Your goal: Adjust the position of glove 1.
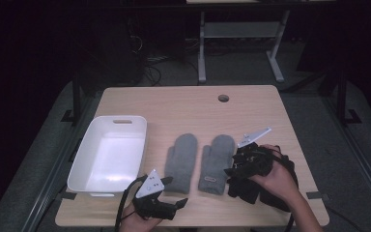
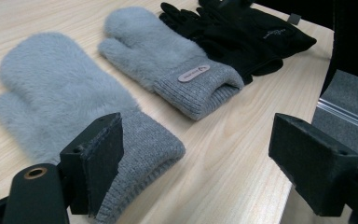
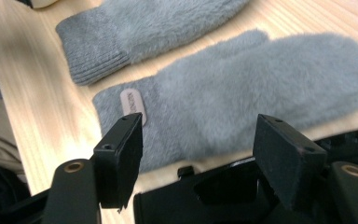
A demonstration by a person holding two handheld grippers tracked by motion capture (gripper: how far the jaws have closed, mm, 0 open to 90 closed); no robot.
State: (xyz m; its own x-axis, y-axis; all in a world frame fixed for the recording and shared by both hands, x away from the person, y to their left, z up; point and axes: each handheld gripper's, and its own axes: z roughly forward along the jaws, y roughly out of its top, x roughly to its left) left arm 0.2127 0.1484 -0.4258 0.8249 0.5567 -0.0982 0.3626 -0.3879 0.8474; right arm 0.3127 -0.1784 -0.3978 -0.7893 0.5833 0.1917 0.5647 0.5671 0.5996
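Two fluffy grey mittens lie side by side mid-table, cuffs toward me: the left mitten (image 1: pixel 182 162) (image 2: pixel 60 93) (image 3: pixel 144 28) and the right mitten (image 1: pixel 216 163) (image 2: pixel 158 46) (image 3: pixel 242 93), which has a small label on its cuff. A pile of black gloves (image 1: pixel 251 186) (image 2: pixel 242 32) (image 3: pixel 214 196) lies to their right. My left gripper (image 1: pixel 175 190) (image 2: pixel 200 163) is open at the front edge, one jaw just over the left mitten's cuff. My right gripper (image 1: pixel 241 162) (image 3: pixel 200 158) is open, low over the black gloves and pointing at the right mitten.
An empty white bin (image 1: pixel 84 152) stands at the table's left. A round cable hole (image 1: pixel 223 98) sits near the far edge. Bare wood lies beyond the mittens. Behind the table, another table's legs (image 1: pixel 202 48) stand on the floor.
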